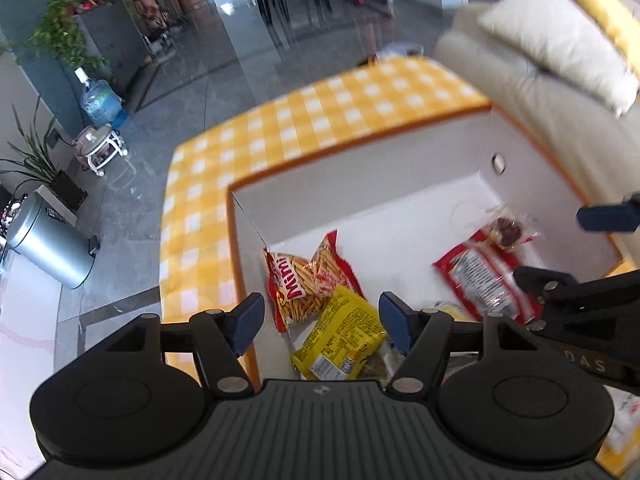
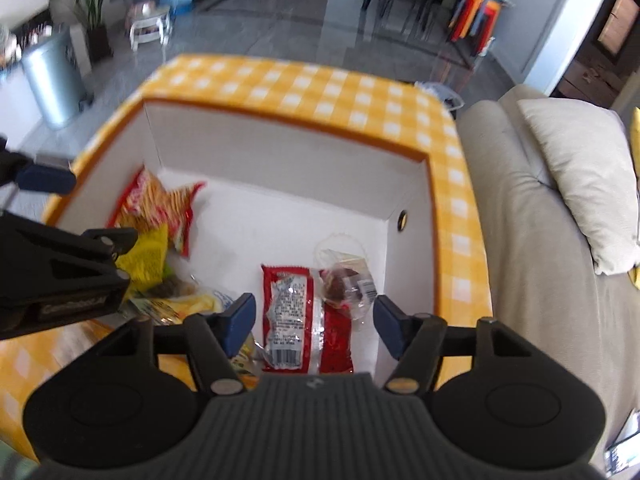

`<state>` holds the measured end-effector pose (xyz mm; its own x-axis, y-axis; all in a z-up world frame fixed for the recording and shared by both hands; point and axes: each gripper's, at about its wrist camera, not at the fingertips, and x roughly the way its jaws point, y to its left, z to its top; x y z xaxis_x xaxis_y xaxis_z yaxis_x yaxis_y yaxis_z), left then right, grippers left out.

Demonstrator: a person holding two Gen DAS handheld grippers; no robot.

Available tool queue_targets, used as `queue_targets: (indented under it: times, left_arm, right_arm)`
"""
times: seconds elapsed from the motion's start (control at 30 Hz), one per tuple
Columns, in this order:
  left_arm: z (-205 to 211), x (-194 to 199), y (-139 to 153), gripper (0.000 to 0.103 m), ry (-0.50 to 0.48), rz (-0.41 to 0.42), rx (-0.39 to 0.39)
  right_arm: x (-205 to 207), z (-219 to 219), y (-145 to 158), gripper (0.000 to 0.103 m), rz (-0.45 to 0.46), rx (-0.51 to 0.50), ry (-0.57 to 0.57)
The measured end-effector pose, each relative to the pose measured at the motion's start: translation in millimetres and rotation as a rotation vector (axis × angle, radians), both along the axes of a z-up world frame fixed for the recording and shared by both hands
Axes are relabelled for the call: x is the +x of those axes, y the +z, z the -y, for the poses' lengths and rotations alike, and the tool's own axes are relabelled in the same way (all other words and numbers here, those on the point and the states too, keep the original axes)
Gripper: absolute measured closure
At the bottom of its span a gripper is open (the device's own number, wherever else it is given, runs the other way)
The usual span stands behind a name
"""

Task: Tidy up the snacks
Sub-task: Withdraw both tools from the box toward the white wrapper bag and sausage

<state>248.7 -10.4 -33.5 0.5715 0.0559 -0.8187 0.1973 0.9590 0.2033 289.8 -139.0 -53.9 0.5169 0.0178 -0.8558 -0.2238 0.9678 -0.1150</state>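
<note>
A white box with an orange rim (image 1: 360,152) (image 2: 280,128) sits on a yellow checked table. Inside lie a red Mimi stick-snack bag (image 1: 304,280) (image 2: 156,204), a yellow packet (image 1: 344,340) (image 2: 146,260), a red-and-clear packet (image 1: 480,276) (image 2: 300,320) and a clear wrapper with a dark snack (image 1: 508,228) (image 2: 344,280). My left gripper (image 1: 322,324) is open and empty above the yellow packet. My right gripper (image 2: 314,326) is open and empty above the red-and-clear packet. Each gripper shows at the edge of the other's view.
The yellow checked tablecloth (image 1: 320,104) (image 2: 300,84) surrounds the box. A beige sofa with a cushion (image 1: 560,48) (image 2: 576,184) stands to the right. A metal bin (image 1: 44,240) (image 2: 52,76), plants and a water bottle stand on the grey floor to the left.
</note>
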Motion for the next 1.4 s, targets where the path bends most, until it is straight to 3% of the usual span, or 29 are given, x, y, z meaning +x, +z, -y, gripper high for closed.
queue_targets:
  times: [0.2, 0.33, 0.73, 0.93, 1.17, 1.4]
  left_arm:
    - [-5.9, -40.6, 20.3, 0.025, 0.006, 0.072, -0.032]
    - [-9.7, -64.5, 20.3, 0.024, 0.004, 0.066, -0.051]
    - [-17.2, -117.8, -3.3, 0.024, 0.073, -0.033, -0.173]
    - [-7.3, -133.5, -26.4, 0.024, 0.052, -0.101, -0.167]
    - [-3.4, -134.2, -59.0, 0.024, 0.015, -0.212, -0.175]
    - [-21.0, -116.5, -71.0, 0.022, 0.100, -0.216, -0.177]
  right_arm:
    - [-37.4, 5.1, 18.6, 0.037, 0.098, 0.041, -0.036]
    - [-63.0, 4.8, 20.8, 0.037, 0.127, 0.053, -0.043]
    - [-129.5, 24.4, -5.1, 0.036, 0.062, 0.079, -0.089]
    - [-152.4, 46.8, -33.8, 0.036, 0.004, 0.050, -0.124]
    - [-161.8, 90.0, -74.2, 0.027, -0.093, 0.075, -0.209]
    - [-159.6, 123.4, -98.5, 0.027, -0.178, 0.148, -0.308]
